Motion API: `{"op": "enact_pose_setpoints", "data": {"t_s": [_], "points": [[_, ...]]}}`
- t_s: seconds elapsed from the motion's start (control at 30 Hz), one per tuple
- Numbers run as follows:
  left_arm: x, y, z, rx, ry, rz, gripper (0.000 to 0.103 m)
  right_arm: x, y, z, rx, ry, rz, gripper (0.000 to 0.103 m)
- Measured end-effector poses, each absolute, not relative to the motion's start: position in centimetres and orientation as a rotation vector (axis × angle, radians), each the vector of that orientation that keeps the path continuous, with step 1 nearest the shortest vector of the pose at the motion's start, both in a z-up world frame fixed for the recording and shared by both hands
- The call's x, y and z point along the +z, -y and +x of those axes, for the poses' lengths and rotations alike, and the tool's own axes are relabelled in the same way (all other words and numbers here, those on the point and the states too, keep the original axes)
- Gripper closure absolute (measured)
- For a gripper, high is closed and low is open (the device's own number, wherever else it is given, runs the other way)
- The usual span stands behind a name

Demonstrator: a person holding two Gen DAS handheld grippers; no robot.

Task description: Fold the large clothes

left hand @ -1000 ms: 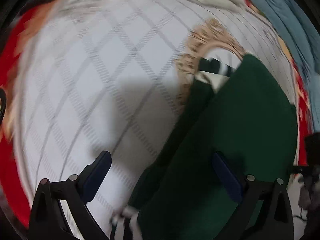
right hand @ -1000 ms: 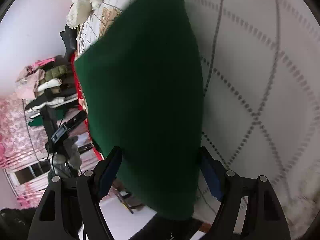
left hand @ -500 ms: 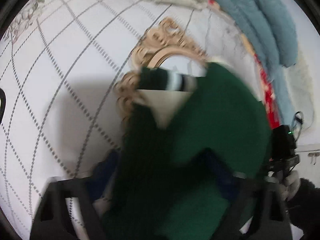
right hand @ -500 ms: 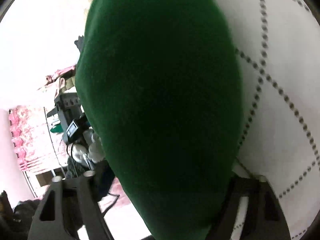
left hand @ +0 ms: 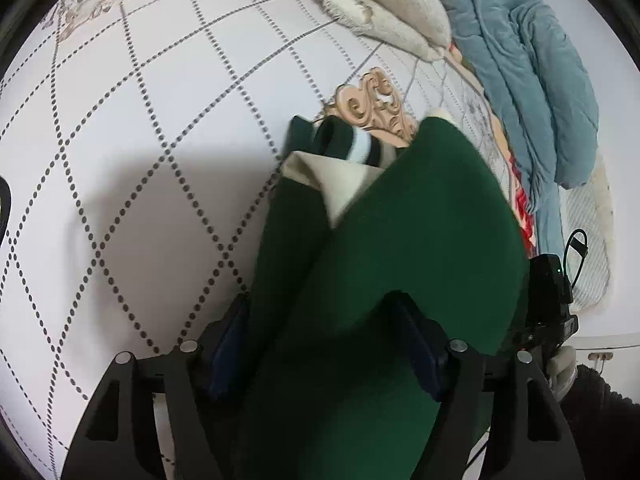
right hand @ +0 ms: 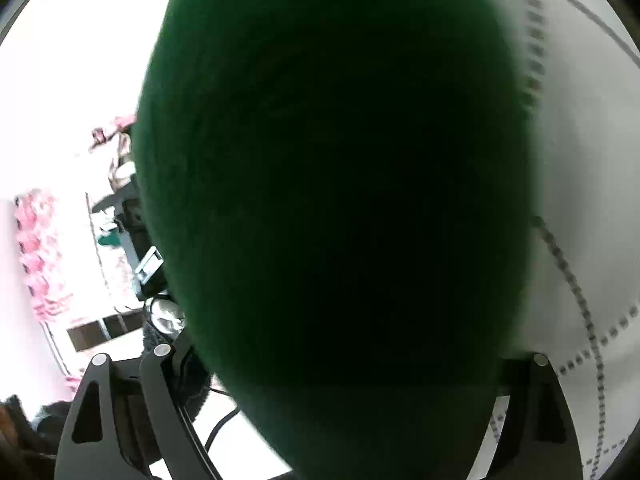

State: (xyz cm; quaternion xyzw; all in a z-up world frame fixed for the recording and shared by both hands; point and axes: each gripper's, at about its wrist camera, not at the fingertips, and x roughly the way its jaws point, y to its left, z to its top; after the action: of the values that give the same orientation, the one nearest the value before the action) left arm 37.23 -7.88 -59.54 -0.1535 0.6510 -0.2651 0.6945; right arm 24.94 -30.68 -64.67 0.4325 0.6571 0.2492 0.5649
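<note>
A dark green garment (left hand: 420,240) with a cream lining and a green-and-white striped cuff (left hand: 352,142) hangs over the white quilted bed (left hand: 160,120). My left gripper (left hand: 324,344) holds a thick bunch of its green cloth between the blue pads (left hand: 226,340). In the right wrist view the same green cloth (right hand: 340,200) fills most of the frame and hides the fingertips of my right gripper (right hand: 344,360); only the black finger bases show at the bottom. The right gripper's body (left hand: 550,292) shows at the garment's right edge in the left wrist view.
A cream fleece blanket (left hand: 360,4) and a blue quilted coat (left hand: 532,68) lie at the far side of the bed. A gold ornament print (left hand: 372,100) marks the sheet. Beside the bed are a cluttered rack and pink curtains (right hand: 36,252).
Both grippers have closed in on the green garment and lifted it. The cloth has come closer and now fills the right wrist view. The left view swung toward the blue coat.
</note>
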Motion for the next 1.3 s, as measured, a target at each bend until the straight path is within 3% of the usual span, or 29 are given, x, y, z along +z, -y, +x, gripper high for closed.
{"op": "enact_pose_setpoints", "data": {"t_s": [0.03, 0.07, 0.13, 0.17, 0.33, 0.47, 0.53, 0.57, 0.73, 0.8, 0.83, 0.87, 1.1, 1.3], "points": [[-59.0, 7.7, 37.1, -0.577, -1.433, -0.342, 0.048, -64.4, 30.2, 25.0, 0.583, -1.535, 0.998, 0.026], [-58.3, 7.3, 37.0, -0.573, -1.417, -0.349, 0.069, -64.2, 30.1, 24.8, 0.563, -1.518, 0.996, 0.036], [-57.1, 6.8, 37.3, -0.574, -1.404, -0.368, 0.081, -63.8, 30.1, 24.5, 0.539, -1.494, 1.038, 0.053], [-56.4, 6.9, 37.4, -0.577, -1.399, -0.35, 0.084, -63.1, 29.8, 24.3, 0.532, -1.474, 1.03, 0.055], [-54.1, 6.8, 38.2, -0.586, -1.381, -0.32, 0.087, -60.0, 28.6, 24.6, 0.528, -1.417, 1.053, 0.064], [-53.5, 5.8, 38.9, -0.573, -1.381, -0.332, 0.086, -57.9, 27.4, 25.9, 0.54, -1.397, 1.034, 0.065], [-54.2, 5.8, 39.1, -0.539, -1.412, -0.319, 0.085, -58.1, 27.2, 26.7, 0.522, -1.431, 1.013, 0.06], [-54.5, 5.7, 39.1, -0.523, -1.419, -0.319, 0.08, -58.7, 27.0, 27.4, 0.515, -1.475, 0.98, 0.057], [-53.2, 3.5, 37.7, -0.371, -1.397, -0.293, 0.073, -60.4, 27.1, 29.5, 0.477, -1.581, 0.972, 0.033], [-52.5, 2.3, 36.8, -0.325, -1.365, -0.302, 0.053, -60.8, 27.1, 29.0, 0.466, -1.595, 0.967, 0.032], [-52.0, 1.7, 36.0, -0.311, -1.342, -0.32, 0.022, -60.7, 26.8, 30.8, 0.463, -1.596, 0.974, 0.031], [-51.6, 1.0, 35.2, -0.282, -1.319, -0.332, 0.008, -60.8, 26.9, 30.6, 0.464, -1.594, 0.982, 0.031], [-52.1, -2.6, 26.2, -0.025, -1.342, -0.528, 0.007, -61.7, 25.7, 29.8, 0.441, -1.575, 1.03, 0.025], [-57.7, -2.3, 20.7, 0.01, -1.347, -0.88, 0.007, -63.3, 26.2, 30.0, 0.474, -1.574, 1.099, 0.022]]}}
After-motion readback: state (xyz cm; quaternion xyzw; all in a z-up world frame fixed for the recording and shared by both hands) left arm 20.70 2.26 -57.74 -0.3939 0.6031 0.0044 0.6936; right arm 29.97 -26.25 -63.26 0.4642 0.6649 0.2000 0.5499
